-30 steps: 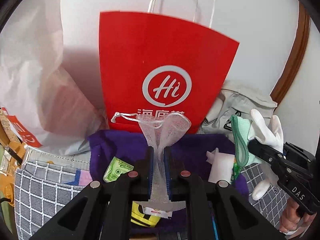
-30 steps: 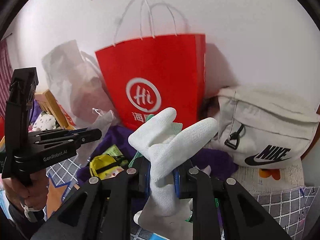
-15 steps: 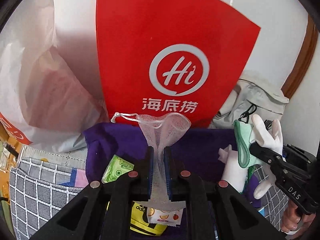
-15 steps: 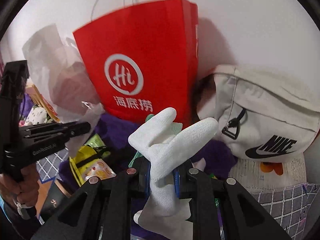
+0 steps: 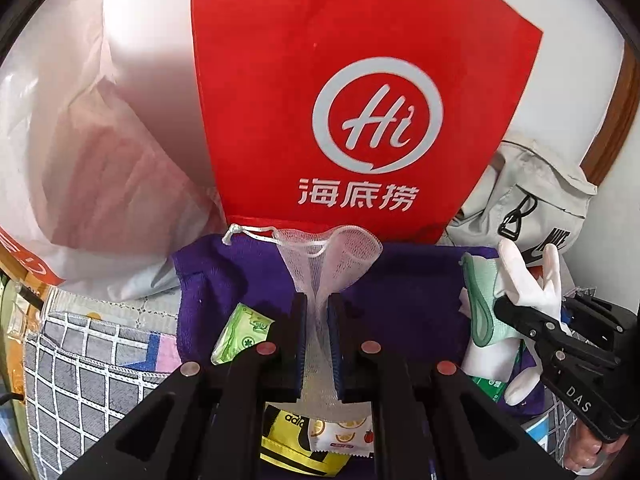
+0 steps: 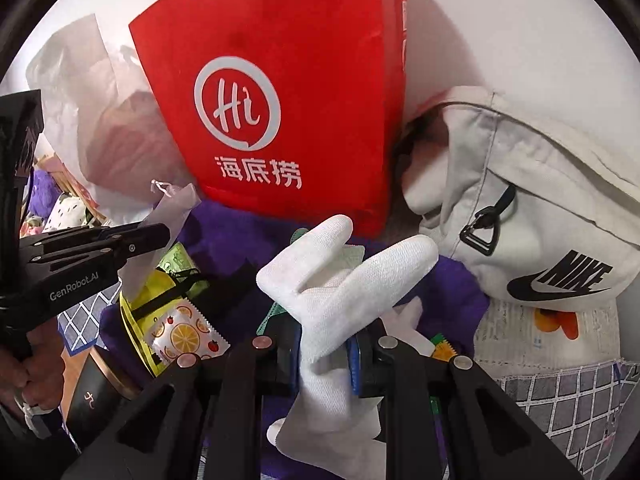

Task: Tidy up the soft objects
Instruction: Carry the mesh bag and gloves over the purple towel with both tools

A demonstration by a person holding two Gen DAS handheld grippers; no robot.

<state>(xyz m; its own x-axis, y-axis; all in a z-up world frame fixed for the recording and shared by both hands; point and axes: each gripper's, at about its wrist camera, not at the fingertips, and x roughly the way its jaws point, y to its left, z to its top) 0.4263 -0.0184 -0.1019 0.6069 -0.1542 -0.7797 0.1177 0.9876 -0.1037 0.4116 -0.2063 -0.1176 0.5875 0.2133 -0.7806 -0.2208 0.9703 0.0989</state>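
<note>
Before red bag point(image 5: 360, 80), grippers point(image 5: 318, 312) point(image 6: 324, 344) clamp mesh pouch point(image 5: 332, 256), glove point(image 6: 340, 276)

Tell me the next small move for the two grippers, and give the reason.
Probably lower both loads onto the purple cloth. The left gripper is shut on the white mesh pouch and the right gripper is shut on the white glove, both held above that cloth in front of the red paper bag. The bag's opening is out of view, so the cloth seems the nearer place.

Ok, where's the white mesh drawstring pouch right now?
The mesh pouch is clamped in the left gripper, centre of the left wrist view, held over the purple cloth just in front of the red paper bag.
</note>
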